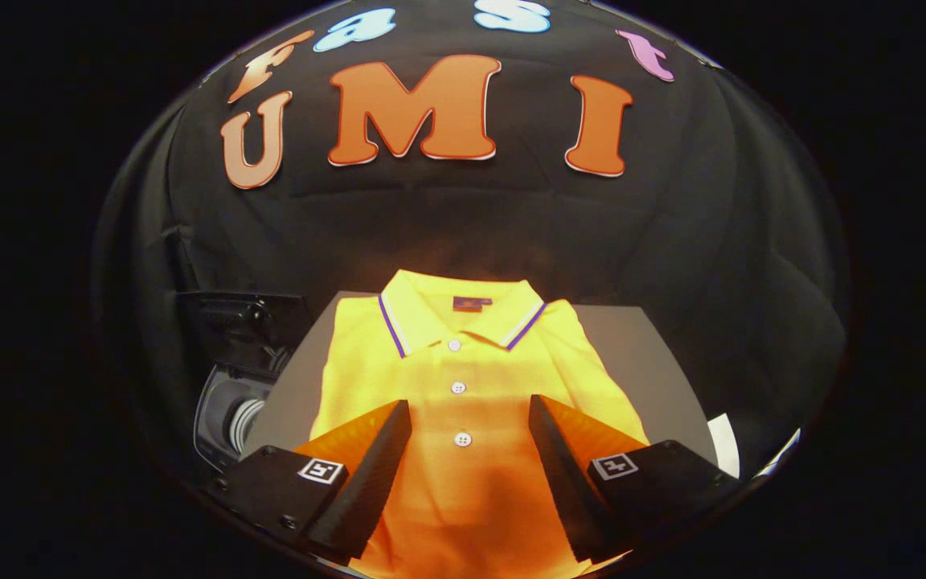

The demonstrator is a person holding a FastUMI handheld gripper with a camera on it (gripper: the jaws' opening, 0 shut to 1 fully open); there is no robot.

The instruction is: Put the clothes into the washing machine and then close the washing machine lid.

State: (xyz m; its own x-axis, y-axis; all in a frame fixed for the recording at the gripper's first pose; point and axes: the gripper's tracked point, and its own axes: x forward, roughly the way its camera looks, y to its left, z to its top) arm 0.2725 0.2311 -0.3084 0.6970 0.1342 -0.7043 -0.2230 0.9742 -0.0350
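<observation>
Shirt (463,386) flat on table (648,354), just ahead of and between fingers of gripper (469,410), which is spread wide, holding nothing. Washer (230,402) nearby, lid up. Fabric likely light, limp; pinch a bunched fold near the placket.

Grey table (648,354), black cloth wall (712,241)

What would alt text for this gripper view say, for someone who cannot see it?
A folded yellow polo shirt with a purple-striped collar and white buttons lies flat on a grey table, with the open hand-held gripper poised over its lower front, fingers spread either side of the button row. Beside the table stands a dark washing machine with its lid raised.
</observation>
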